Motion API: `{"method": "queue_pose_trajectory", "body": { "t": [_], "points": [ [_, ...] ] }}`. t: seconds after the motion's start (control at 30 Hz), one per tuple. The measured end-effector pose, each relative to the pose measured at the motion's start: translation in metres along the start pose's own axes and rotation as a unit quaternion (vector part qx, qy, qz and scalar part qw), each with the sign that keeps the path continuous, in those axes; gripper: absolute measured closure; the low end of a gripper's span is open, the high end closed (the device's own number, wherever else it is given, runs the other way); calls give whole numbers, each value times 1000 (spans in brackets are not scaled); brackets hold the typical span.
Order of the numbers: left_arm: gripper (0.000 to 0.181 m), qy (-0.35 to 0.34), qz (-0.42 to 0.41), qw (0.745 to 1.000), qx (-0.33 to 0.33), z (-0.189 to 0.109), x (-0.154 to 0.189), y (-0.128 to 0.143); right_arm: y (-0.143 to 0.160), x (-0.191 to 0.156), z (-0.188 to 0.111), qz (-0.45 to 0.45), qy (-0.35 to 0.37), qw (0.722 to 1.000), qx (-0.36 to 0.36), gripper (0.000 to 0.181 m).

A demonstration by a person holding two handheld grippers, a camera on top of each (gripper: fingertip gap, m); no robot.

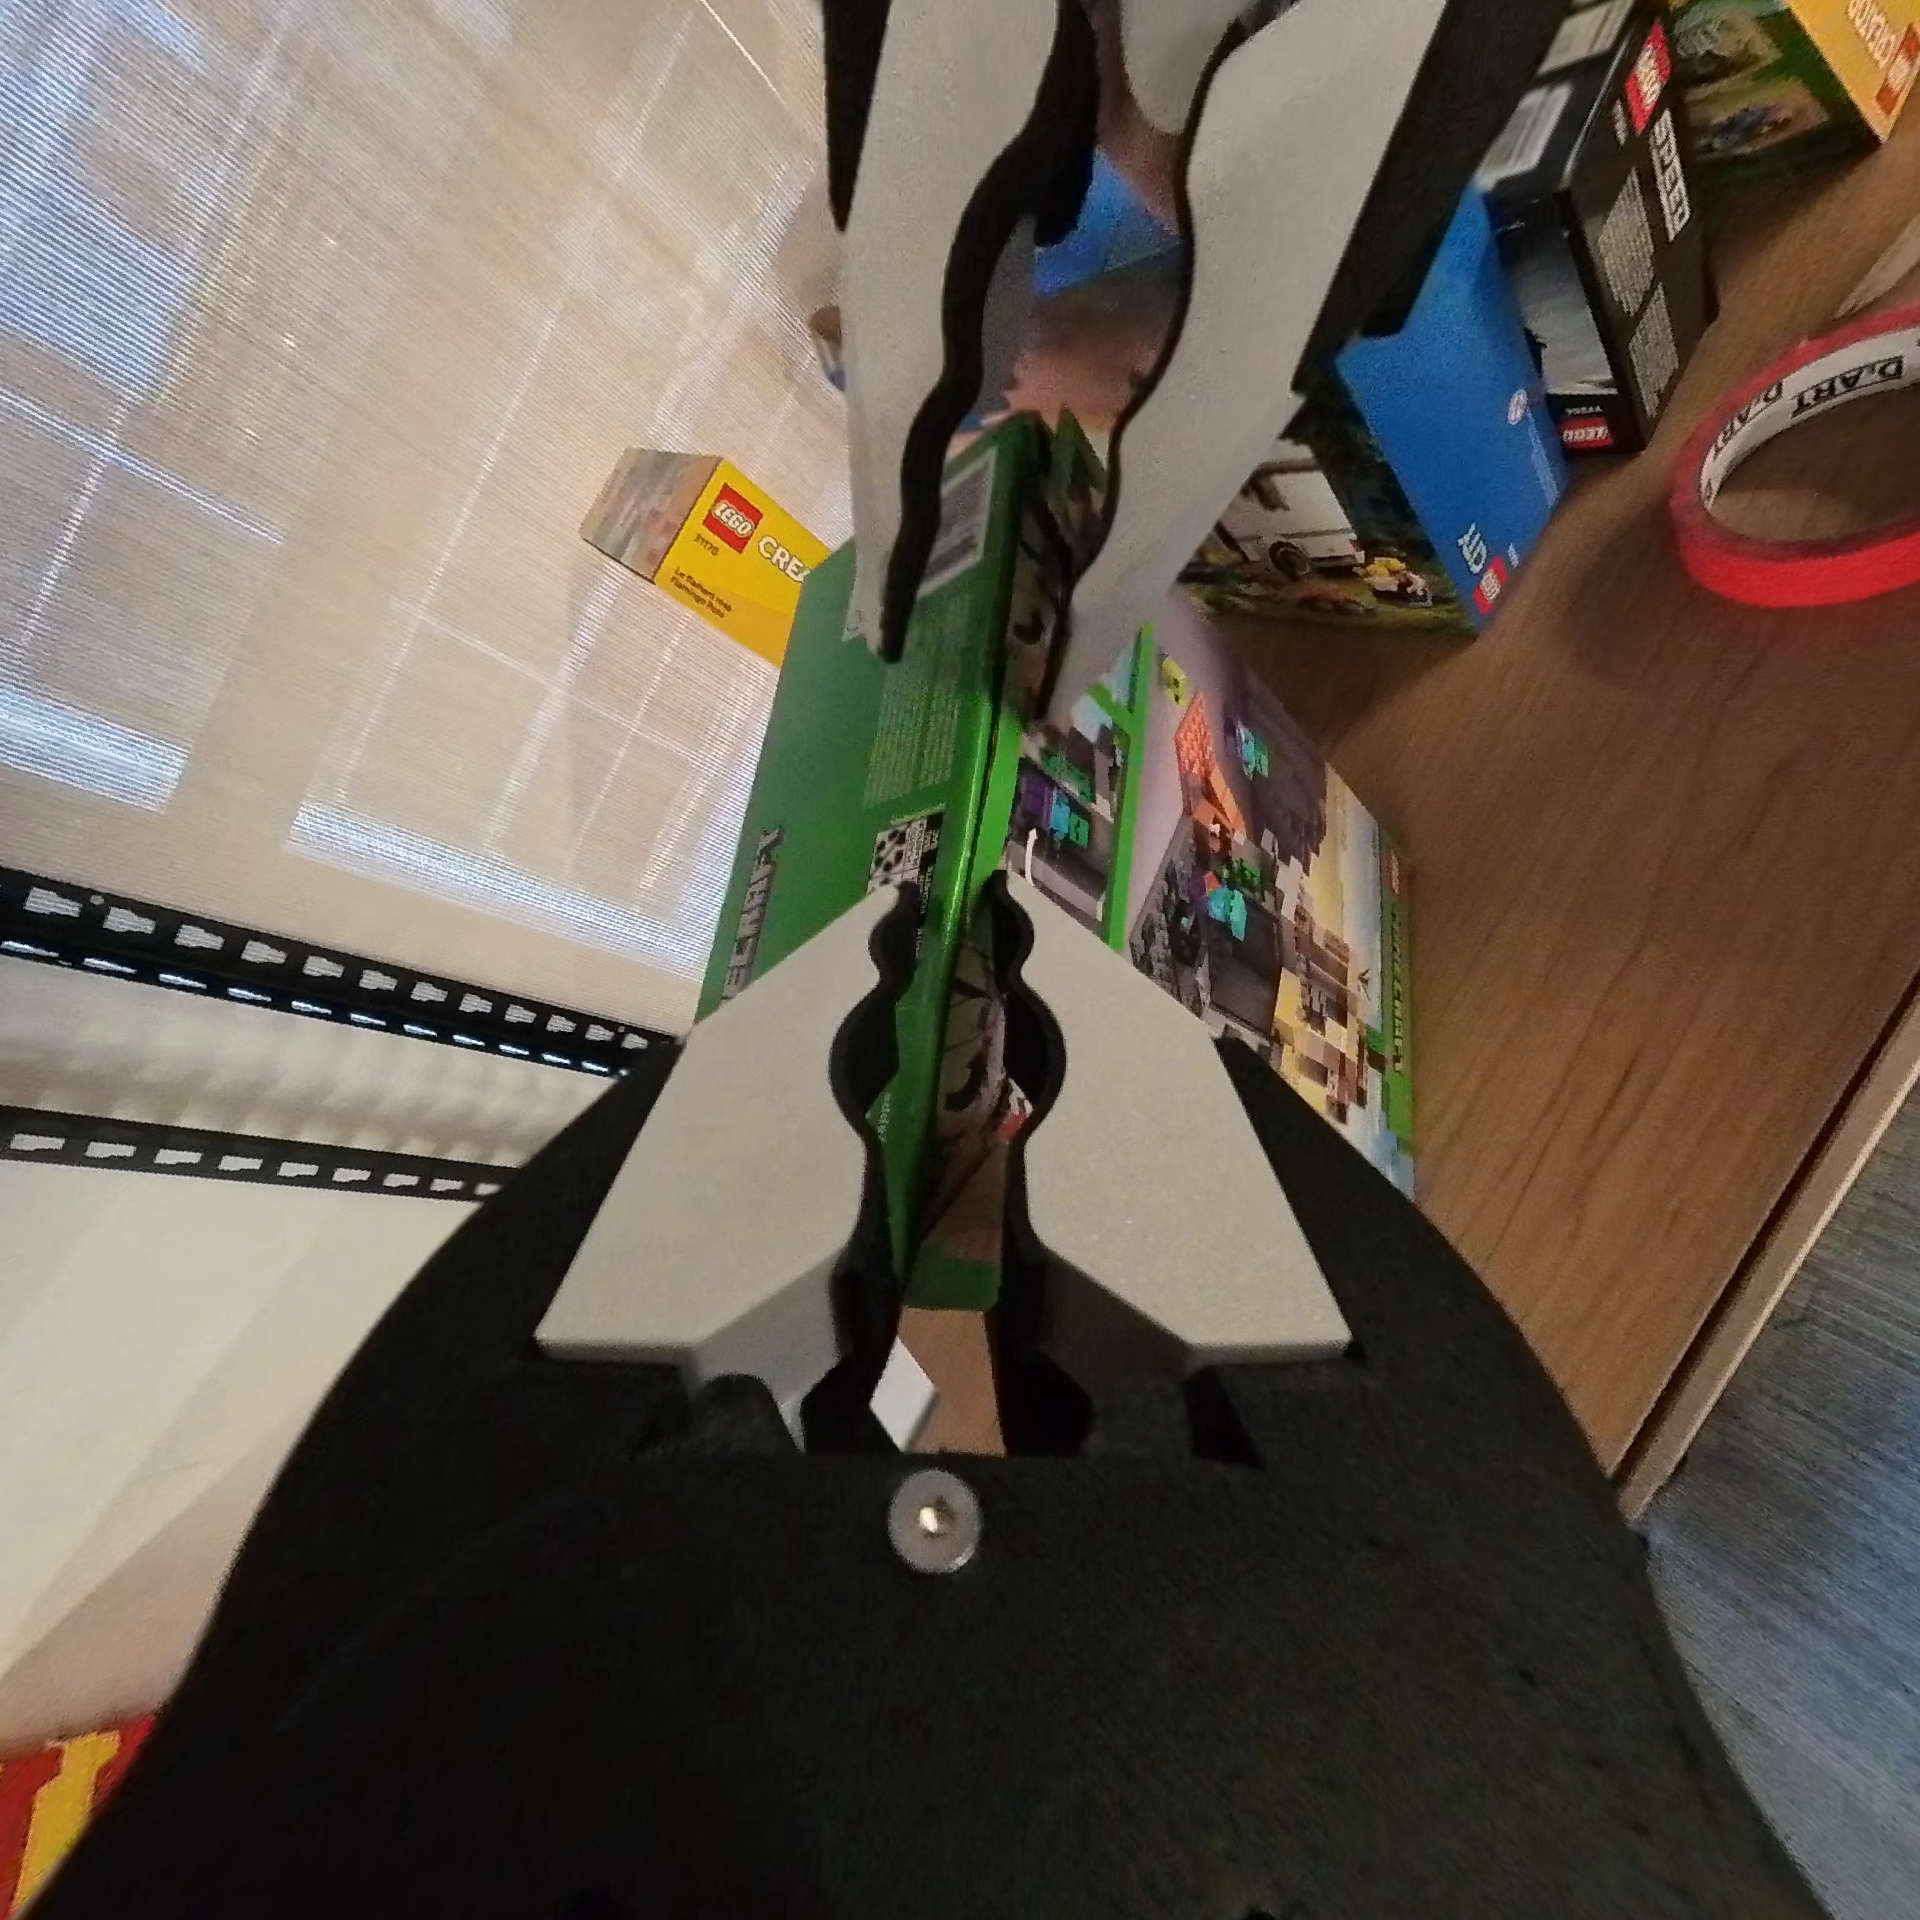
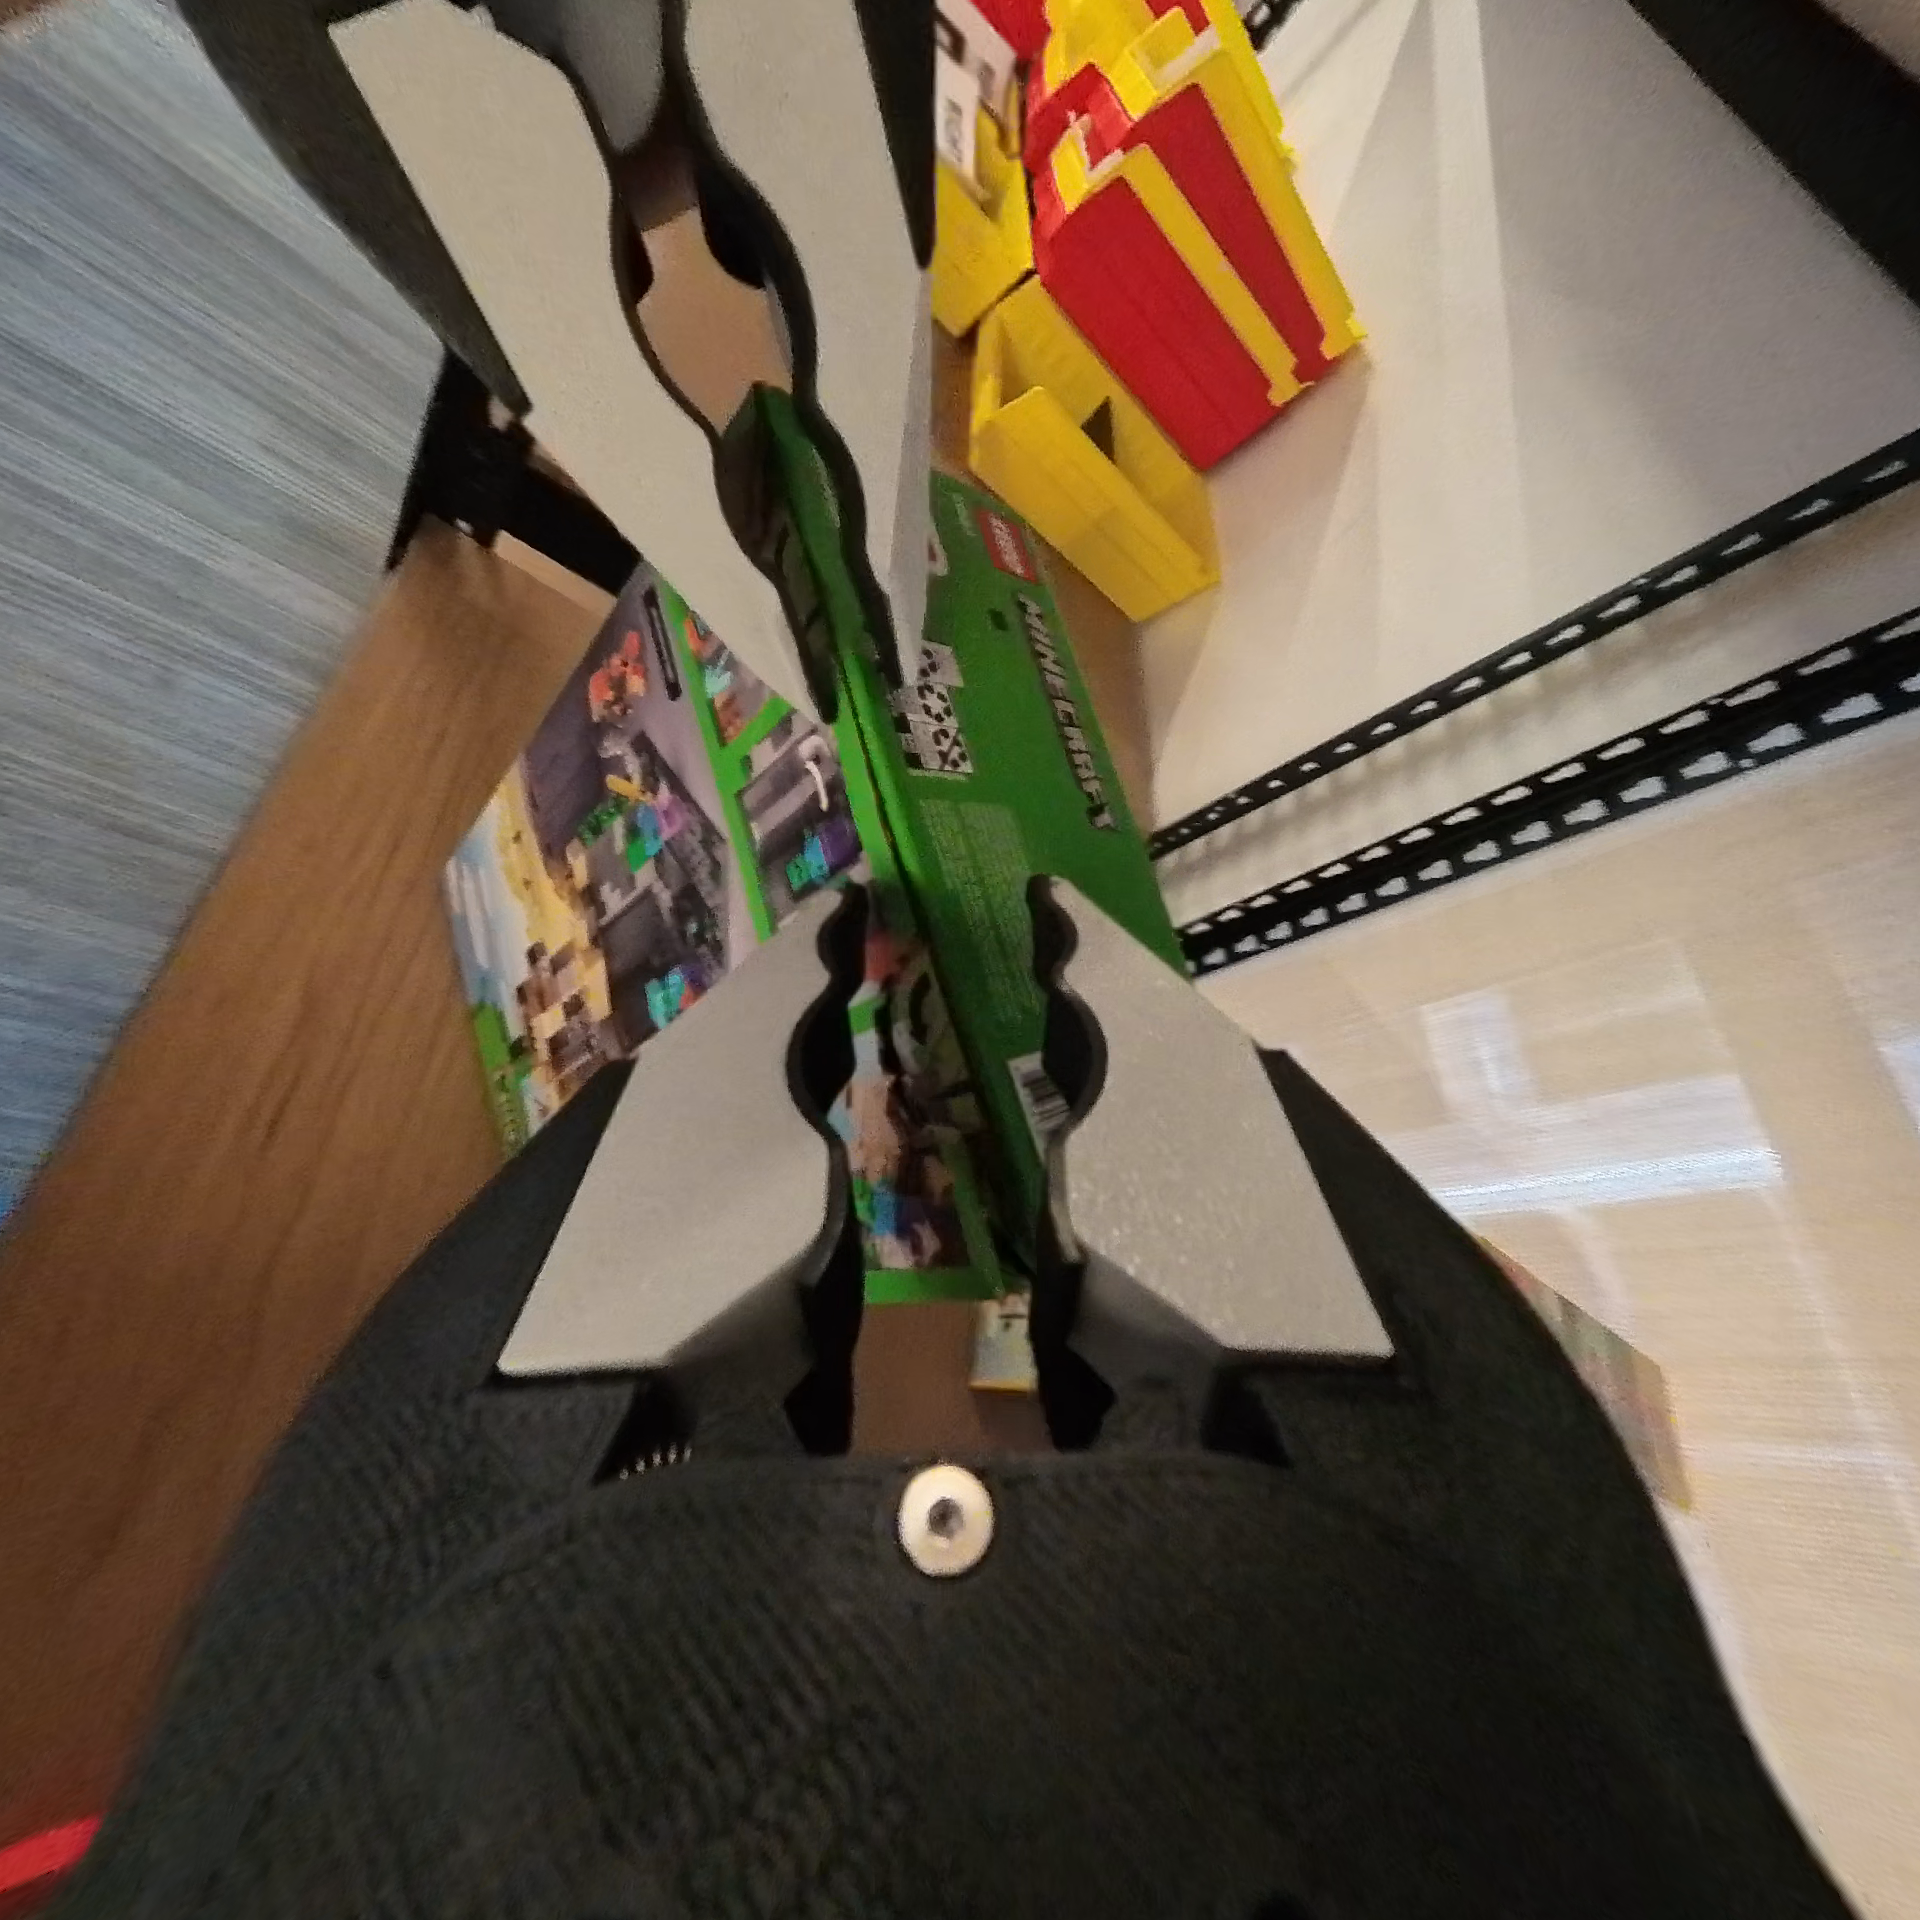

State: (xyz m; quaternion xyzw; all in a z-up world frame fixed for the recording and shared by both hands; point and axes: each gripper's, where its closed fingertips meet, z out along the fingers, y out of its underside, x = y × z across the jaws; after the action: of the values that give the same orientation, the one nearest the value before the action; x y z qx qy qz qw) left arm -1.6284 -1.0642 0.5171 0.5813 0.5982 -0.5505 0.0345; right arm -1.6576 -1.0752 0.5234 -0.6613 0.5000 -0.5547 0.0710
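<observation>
Green cardboard fills both views: a flat green box (image 1: 940,831) stands on edge on the wooden counter (image 1: 1621,987), pinched at opposite ends. The left gripper (image 1: 951,914) has its jaws closed on one end, the right gripper (image 2: 945,914) clamps the other. Beside it lies a picture box (image 1: 1247,914). A red tape roll (image 1: 1808,468) sits apart, yellow and red bins (image 2: 1143,312) near the wall.

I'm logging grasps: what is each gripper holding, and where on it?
Both hold the same green box: the left gripper pinches one end of its thin edge, the right gripper the opposite end.
</observation>
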Motion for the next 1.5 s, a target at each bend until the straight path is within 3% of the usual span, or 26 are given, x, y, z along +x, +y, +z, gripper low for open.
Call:
{"method": "queue_pose_trajectory", "body": {
  "t": [0.07,0.17,0.63,1.1,1.27,1.4,1.5],
  "points": [
    [170,5,-6,1000,-3,0,0,0,1,-8,3,21,-43,999,3,160],
    [170,8,-8,1000,-4,0,-1,1,2,-6,5,21,-49,999,-4,165],
    [171,18,28,999,33,-5,-5,9,-2,-7,13,61,-28,998,-17,167],
    [175,26,17,999,27,-9,-11,17,-3,-4,21,102,-28,993,-49,167],
    [173,23,6,996,90,-15,-8,-9,-3,-5,20,105,-18,992,-72,167],
    [155,36,4,998,43,-6,-8,4,-2,-5,21,110,-10,990,-88,167],
    [166,25,27,999,16,0,-9,15,-2,-5,21,113,-3,989,-93,167]
  ]
}}
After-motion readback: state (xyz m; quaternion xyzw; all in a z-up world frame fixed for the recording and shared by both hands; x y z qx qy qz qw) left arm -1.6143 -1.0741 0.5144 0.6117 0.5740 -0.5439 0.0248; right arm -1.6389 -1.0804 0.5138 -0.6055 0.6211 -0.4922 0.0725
